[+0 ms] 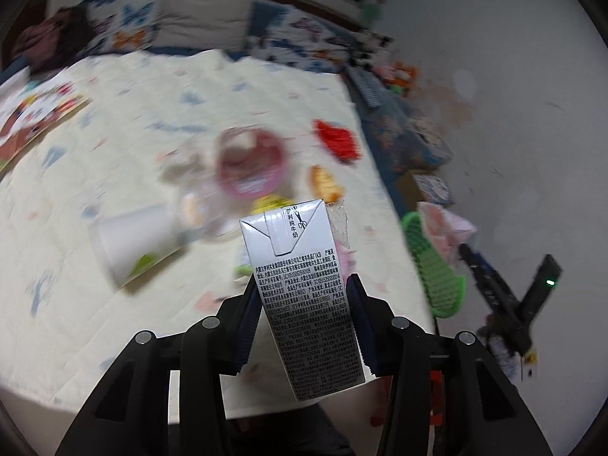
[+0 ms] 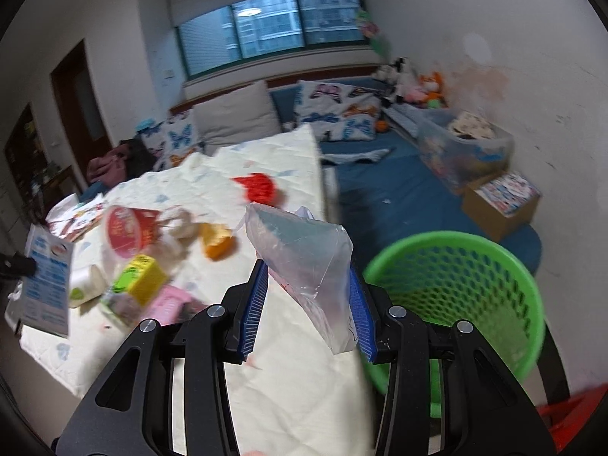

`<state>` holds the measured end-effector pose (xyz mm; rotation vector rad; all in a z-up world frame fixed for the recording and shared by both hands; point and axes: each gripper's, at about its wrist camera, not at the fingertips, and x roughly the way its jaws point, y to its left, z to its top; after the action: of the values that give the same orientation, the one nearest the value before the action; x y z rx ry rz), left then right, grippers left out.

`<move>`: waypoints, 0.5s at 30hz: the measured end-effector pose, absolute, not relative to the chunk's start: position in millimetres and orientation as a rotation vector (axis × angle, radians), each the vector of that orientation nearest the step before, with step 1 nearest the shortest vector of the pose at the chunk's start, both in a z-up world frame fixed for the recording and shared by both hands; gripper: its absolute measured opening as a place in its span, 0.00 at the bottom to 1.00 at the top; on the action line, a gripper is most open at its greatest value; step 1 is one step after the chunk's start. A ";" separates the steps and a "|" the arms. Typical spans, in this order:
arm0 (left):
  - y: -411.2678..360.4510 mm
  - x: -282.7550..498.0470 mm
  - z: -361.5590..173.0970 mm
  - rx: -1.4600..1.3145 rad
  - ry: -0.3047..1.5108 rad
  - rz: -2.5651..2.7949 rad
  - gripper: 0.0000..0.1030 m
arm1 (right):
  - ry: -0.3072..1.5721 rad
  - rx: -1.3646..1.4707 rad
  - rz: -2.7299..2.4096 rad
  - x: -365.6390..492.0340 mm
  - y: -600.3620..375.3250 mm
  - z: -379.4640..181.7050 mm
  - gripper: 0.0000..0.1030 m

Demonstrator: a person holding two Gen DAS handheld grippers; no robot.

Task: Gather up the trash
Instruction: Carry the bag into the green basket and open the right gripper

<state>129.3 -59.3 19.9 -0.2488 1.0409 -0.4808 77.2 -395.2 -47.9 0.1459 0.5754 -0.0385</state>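
Note:
My left gripper (image 1: pixel 304 285) is shut on a white milk carton (image 1: pixel 288 228) printed with black text, held above the cream quilt (image 1: pixel 114 133). That carton (image 2: pixel 45 277) also shows at the left edge of the right wrist view. The right gripper (image 2: pixel 307 269) is shut on a crumpled clear plastic bag (image 2: pixel 300 239), just left of the green mesh basket (image 2: pixel 456 288). More litter lies on the quilt: a red-rimmed bowl (image 2: pixel 125 231), a yellow box (image 2: pixel 142 277), an orange wrapper (image 2: pixel 216 243), a red wrapper (image 2: pixel 262 186) and a white paper cup (image 1: pixel 129 243).
The green basket (image 1: pixel 437 277) stands at the quilt's right edge beside the wall. Behind it sit a cardboard box (image 2: pixel 501 205) and a clear storage bin (image 2: pixel 463 144). Butterfly pillows (image 2: pixel 338 114) line the far end under the window. A red stool (image 2: pixel 570 410) is at the lower right.

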 end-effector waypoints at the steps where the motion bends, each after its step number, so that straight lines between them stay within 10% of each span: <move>1: -72.6 132.8 23.8 -0.239 1.039 -0.515 0.42 | 0.583 0.151 -0.056 77.3 -402.3 -50.1 0.42; 15: -255.4 169.2 37.0 -0.082 1.059 -0.852 0.42 | 0.716 0.267 -0.234 75.3 -492.2 -111.0 0.43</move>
<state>169.2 -255.4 37.0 -0.0822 1.0594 -0.8519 75.3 -492.2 -111.0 0.2666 0.7159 -0.2341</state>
